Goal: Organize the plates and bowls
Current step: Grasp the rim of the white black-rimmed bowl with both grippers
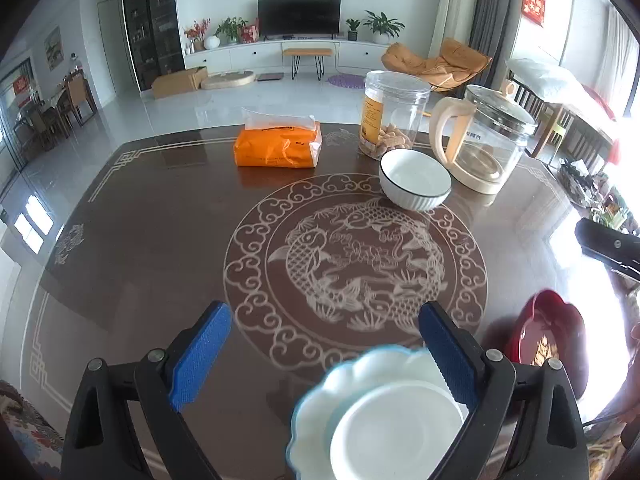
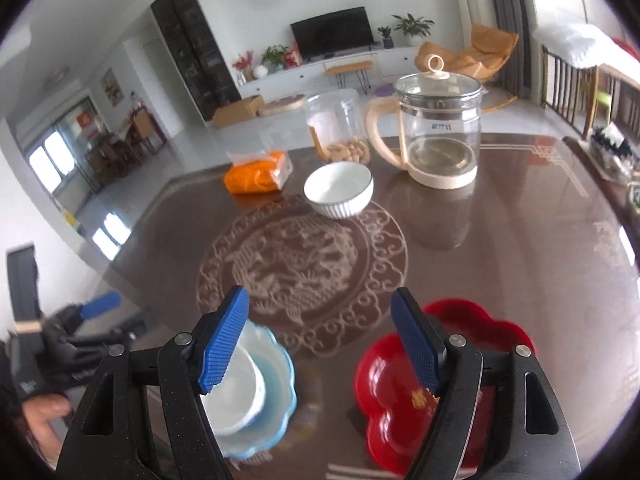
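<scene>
Right wrist view: a small white plate (image 2: 234,394) lies in a blue-rimmed scalloped plate (image 2: 276,384) at the near table (image 2: 520,260) edge; a red dish (image 2: 384,408) sits beside them. Farther off stands an empty white bowl (image 2: 339,188), then a jar (image 2: 338,128) holding a few snacks and an empty glass kettle (image 2: 440,132). Both the right gripper (image 2: 320,340) and the left gripper (image 1: 324,354) are spread wide, holding nothing.

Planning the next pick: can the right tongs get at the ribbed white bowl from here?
Probably yes. The right tongs are open and empty, and only bare table lies between them and the ribbed white bowl; the kettle stands beside it.
</scene>
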Action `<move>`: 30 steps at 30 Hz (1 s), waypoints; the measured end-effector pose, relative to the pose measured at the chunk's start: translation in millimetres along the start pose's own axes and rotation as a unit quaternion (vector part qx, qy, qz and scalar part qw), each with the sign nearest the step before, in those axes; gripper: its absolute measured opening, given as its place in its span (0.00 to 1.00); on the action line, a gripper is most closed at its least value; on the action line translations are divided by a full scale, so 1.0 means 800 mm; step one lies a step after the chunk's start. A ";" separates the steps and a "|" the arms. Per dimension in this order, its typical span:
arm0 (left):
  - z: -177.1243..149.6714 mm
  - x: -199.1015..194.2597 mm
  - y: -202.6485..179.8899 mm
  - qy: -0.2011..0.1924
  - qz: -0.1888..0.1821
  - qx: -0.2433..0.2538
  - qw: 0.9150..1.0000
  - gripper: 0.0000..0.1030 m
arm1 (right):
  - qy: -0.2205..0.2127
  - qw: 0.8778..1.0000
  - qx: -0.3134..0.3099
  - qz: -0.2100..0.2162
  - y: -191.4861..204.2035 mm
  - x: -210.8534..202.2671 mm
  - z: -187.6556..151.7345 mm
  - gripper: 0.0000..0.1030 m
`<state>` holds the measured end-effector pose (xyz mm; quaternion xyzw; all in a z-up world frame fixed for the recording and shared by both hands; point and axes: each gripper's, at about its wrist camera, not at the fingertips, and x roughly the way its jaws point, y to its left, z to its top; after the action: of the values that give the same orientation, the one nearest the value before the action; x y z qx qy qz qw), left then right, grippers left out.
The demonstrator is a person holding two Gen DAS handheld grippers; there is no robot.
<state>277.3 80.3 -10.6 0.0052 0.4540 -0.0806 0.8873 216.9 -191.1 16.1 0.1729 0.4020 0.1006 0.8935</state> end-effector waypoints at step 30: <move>0.164 0.274 -0.090 0.129 -0.067 -0.050 0.988 0.09 | 0.163 0.983 0.055 -0.066 -0.077 0.306 0.134 0.18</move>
<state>498.0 -31.7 -105.9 -0.0588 0.5676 -0.1157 0.8130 460.4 -193.8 -109.1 0.1766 0.5576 0.0458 0.8098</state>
